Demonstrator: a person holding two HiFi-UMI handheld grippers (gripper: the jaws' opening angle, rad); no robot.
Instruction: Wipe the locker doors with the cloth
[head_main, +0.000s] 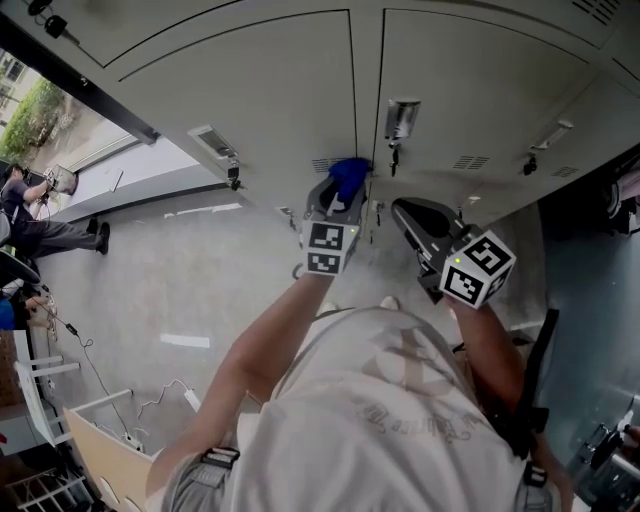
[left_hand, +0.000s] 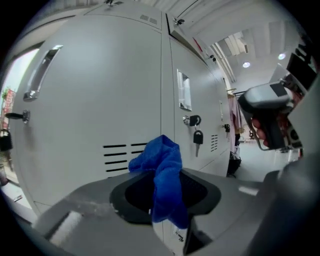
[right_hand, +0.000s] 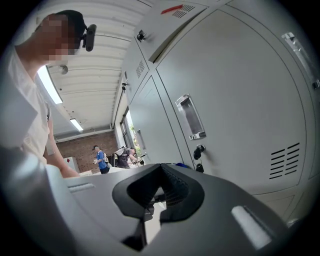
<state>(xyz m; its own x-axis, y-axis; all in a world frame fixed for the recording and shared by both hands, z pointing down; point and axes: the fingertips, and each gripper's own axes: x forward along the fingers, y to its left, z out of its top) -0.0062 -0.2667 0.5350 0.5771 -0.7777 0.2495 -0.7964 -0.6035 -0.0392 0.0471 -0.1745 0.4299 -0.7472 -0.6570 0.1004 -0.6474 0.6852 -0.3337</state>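
Note:
A blue cloth (head_main: 350, 177) is bunched between the jaws of my left gripper (head_main: 338, 195), which is shut on it. The gripper holds it up by the vent slats (head_main: 322, 165) at the lower corner of one grey locker door (head_main: 260, 90); I cannot tell whether cloth and door touch. In the left gripper view the cloth (left_hand: 164, 175) hangs over the jaws of the left gripper (left_hand: 165, 202), in front of the slats (left_hand: 120, 157). My right gripper (head_main: 407, 213) is shut on nothing, held off the neighbouring door (head_main: 470, 90). The right gripper (right_hand: 154, 200) shows nothing in its jaws.
Keys hang from the lock (head_main: 393, 152) of the right-hand door, and a key fob (left_hand: 198, 136) dangles there in the left gripper view. People (head_main: 40, 232) stand far off at the left; others (right_hand: 100, 159) are down the hall. White furniture (head_main: 40, 390) and cables lie behind me.

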